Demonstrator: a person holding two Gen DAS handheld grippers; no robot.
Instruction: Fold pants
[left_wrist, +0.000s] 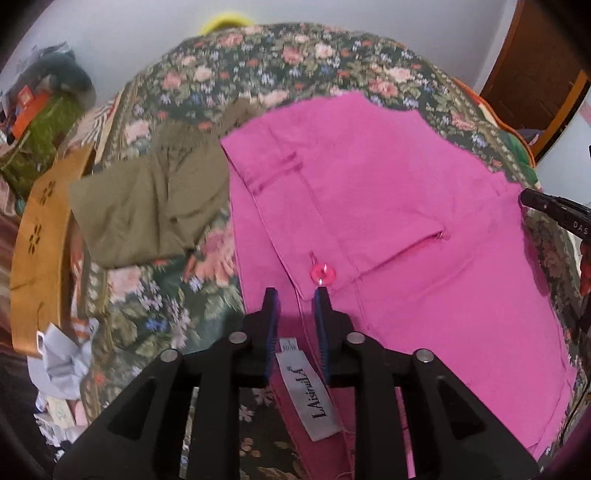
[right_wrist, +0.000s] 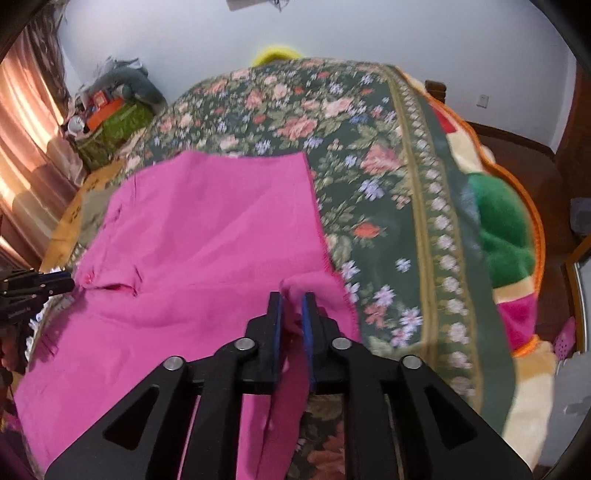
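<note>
Pants (left_wrist: 388, 206) spread on bed (left_wrist: 258, 66), waistband at 6 o'clock | left gripper (left_wrist: 295, 291) jaws clamped on waistband by button (left_wrist: 322, 274) | right gripper (right_wrist: 291, 297) jaws clamped on pants edge, 12 o'clock

A bed under a dark floral bedspread (left_wrist: 177, 295) carries the pink pants (left_wrist: 388, 221), spread flat, and just beside them an olive-green garment (left_wrist: 147, 210) — loosely folded, its edge touching the pink cloth.

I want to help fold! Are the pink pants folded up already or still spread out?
Mostly spread out. The pink pants lie flat across the flowery bedspread, button showing. Both tongs, left and right, pinch the near edge.
</note>
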